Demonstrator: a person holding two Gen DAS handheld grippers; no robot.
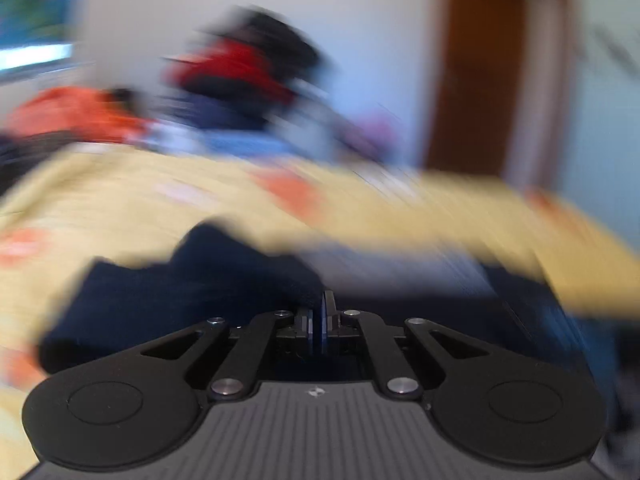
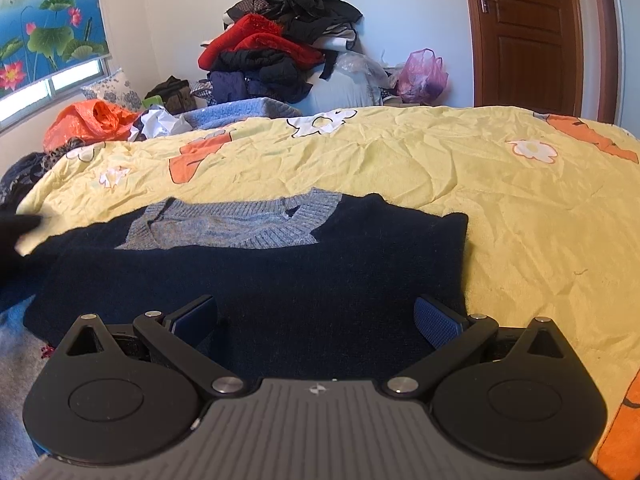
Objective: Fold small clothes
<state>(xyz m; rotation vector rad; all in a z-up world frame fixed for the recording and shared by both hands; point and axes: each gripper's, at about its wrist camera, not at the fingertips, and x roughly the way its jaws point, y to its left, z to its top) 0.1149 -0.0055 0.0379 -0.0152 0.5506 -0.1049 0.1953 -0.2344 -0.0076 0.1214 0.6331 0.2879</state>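
Note:
A navy sweater (image 2: 280, 280) with a grey-blue ribbed collar (image 2: 240, 228) lies flat on the yellow bedsheet (image 2: 440, 168). My right gripper (image 2: 316, 312) hangs open just over its lower part, and the blue pads touch nothing. The left wrist view is badly smeared by motion. There my left gripper (image 1: 324, 304) has its pads pressed together, and a fold of the navy sweater (image 1: 180, 300) runs right up into the fingertips, lifted off the sheet (image 1: 120, 200). A dark blurred shape (image 2: 16, 224) shows at the left edge of the right wrist view.
A tall pile of red and black clothes (image 2: 280, 40) stands behind the bed by the wall. An orange plastic bag (image 2: 88, 120), a blue knit (image 2: 240, 112) and a pink bag (image 2: 424, 72) lie along the far edge. A brown door (image 2: 528, 40) is at the right.

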